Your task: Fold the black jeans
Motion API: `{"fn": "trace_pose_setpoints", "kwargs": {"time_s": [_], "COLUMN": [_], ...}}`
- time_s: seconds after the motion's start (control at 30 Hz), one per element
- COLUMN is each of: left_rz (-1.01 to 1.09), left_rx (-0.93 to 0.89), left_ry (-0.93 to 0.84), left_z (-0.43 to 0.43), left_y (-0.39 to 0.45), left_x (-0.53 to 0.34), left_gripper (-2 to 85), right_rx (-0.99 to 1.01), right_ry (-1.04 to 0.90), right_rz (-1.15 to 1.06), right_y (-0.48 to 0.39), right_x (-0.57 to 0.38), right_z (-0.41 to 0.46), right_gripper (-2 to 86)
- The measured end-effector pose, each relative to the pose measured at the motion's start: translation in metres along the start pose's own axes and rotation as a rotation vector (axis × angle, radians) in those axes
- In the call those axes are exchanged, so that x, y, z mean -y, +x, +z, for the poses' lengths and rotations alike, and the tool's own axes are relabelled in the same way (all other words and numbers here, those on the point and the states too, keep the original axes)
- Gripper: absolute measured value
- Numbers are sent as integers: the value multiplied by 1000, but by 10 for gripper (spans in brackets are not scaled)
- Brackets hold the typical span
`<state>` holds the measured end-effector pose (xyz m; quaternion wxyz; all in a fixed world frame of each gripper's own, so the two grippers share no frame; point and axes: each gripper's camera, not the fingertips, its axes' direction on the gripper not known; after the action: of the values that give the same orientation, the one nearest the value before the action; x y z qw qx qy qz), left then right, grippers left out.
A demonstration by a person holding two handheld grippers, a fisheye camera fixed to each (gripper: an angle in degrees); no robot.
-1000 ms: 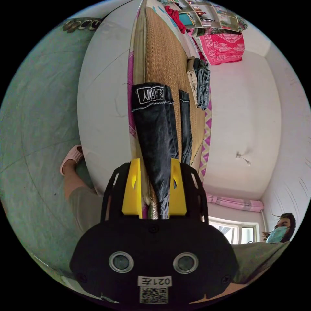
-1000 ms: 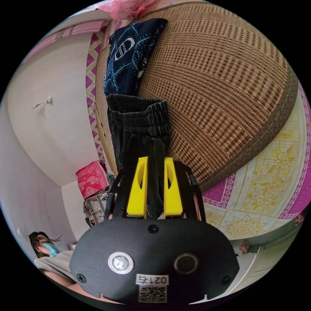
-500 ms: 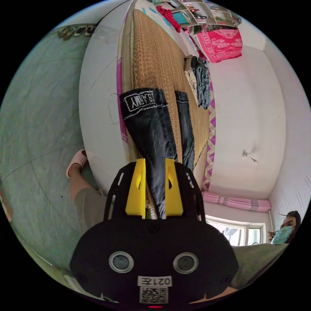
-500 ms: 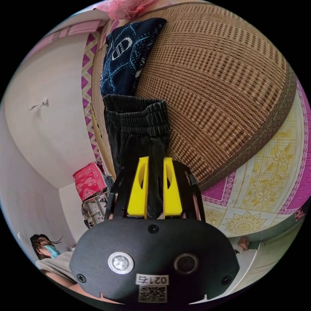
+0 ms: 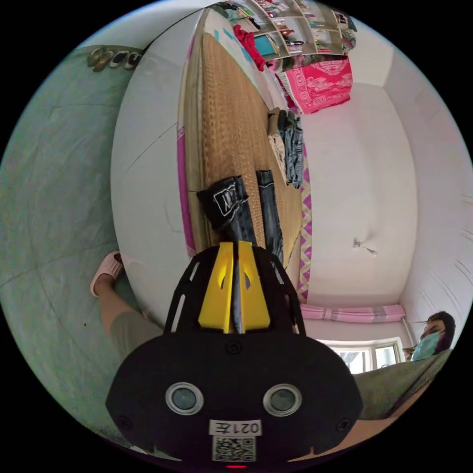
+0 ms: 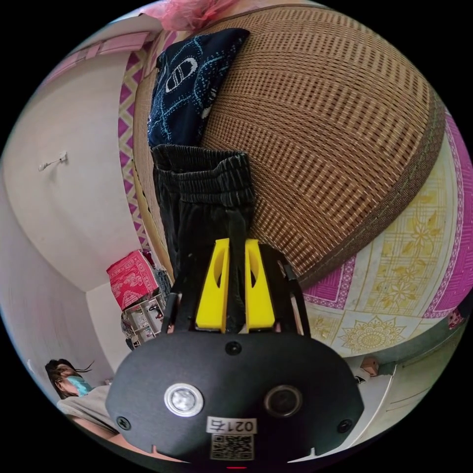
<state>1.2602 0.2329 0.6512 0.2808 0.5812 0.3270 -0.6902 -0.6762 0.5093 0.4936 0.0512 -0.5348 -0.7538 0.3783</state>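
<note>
In the left gripper view, the left gripper [image 5: 234, 295] now pinches a thinner bunch of the jeans [image 5: 235, 213] than a second ago, its jaws drawn nearly together, and the leg ends lie on the mat [image 5: 221, 123] covering the bed, so the hem end looks secured for the fold. In the right gripper view, the right gripper [image 6: 235, 290] stays clamped on the waistband end of the jeans [image 6: 209, 197] over the mat [image 6: 335, 123], little changed. The shelf [image 5: 295, 29] holds assorted items too small to tell.

shelf [image 5: 300, 34] items too small — person [image 5: 433, 335] edge-cropped
</note>
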Motion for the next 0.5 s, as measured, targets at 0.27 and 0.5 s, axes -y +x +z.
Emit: {"fn": "trace_pose_setpoints", "kwargs": {"time_s": [0.27, 0.5], "left_rz": [65, -12], "left_rx": [102, 342], "left_ry": [-122, -277], "left_z": [32, 98], "left_y": [62, 188], "left_x": [43, 115], "left_gripper": [-9, -10], "right_rx": [-70, -57], "right_ry": [-24, -20], "right_rz": [-11, -7], "right_y": [-47, -145], "right_x": [9, 7], "right_z": [-12, -34], "right_gripper": [29, 12]}}
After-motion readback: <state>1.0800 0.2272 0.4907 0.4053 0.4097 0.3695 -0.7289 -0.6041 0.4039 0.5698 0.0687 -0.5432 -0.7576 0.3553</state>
